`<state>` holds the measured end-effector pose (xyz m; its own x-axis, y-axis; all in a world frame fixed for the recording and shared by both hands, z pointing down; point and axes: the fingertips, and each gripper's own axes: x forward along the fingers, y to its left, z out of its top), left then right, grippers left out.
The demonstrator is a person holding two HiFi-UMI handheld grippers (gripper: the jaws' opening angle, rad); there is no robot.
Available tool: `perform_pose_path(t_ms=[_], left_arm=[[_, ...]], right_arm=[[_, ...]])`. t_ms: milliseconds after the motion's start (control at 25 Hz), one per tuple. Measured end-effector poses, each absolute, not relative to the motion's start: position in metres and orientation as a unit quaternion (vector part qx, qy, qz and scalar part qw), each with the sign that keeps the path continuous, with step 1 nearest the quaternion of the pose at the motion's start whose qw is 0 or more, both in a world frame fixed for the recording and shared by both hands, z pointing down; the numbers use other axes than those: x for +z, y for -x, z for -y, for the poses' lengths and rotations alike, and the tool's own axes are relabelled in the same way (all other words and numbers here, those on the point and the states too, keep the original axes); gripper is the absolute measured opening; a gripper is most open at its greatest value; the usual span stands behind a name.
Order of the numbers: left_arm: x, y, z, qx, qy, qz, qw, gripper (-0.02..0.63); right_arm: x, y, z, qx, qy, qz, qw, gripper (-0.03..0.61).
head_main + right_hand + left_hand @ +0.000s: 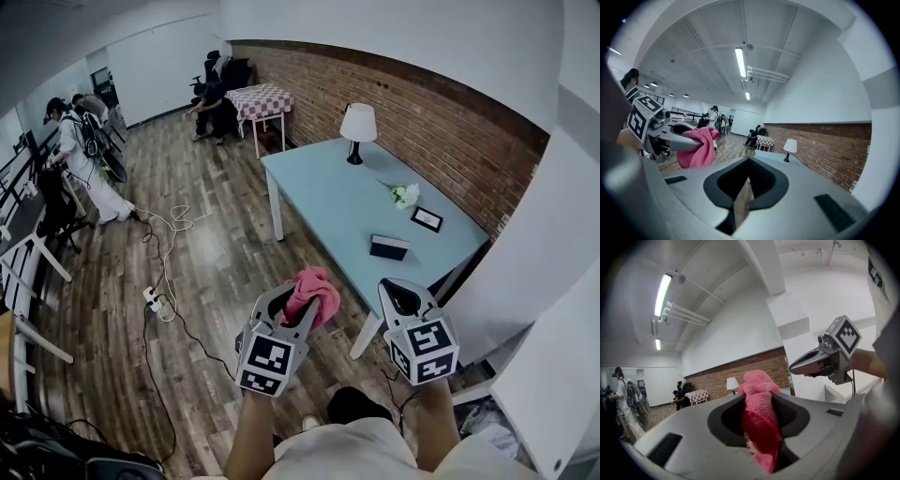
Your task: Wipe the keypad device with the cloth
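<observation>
The keypad device [389, 247], a small dark box, lies near the front of the light blue table [323, 202]. Both grippers are held up in the air in front of the table's near corner, short of the device. My left gripper [298, 306] is shut on a pink cloth [312, 290], which bunches out past the jaws. In the left gripper view the cloth [759, 418] fills the gap of the left gripper [760, 404], and the right gripper [824, 360] hangs to the right. My right gripper [400, 292] is shut and holds nothing; in its own view the right gripper [746, 177] shows the jaws meeting, with the pink cloth [699, 146] to the left.
A lamp [357, 126], a small bunch of flowers [405, 194] and a picture frame [427, 219] stand on the table by the brick wall [441, 112]. Cables and a power strip [154, 298] lie on the wood floor. People [86, 159] and a checkered table [261, 99] are far back.
</observation>
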<state>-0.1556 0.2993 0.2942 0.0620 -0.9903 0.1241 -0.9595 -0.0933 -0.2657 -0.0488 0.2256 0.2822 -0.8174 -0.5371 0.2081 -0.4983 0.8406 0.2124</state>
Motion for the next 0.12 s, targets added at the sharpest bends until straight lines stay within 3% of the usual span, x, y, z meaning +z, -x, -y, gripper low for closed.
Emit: perform_pose_path(t_ms=[120], left_arm=[[0.2956, 0.1543, -0.3017, -0.139, 0.726, -0.671, 0.053, 0.167]], right_arm=[[0.2825, 0.0484, -0.2266, -0.075, -0.269, 0.951, 0.133, 0.012]])
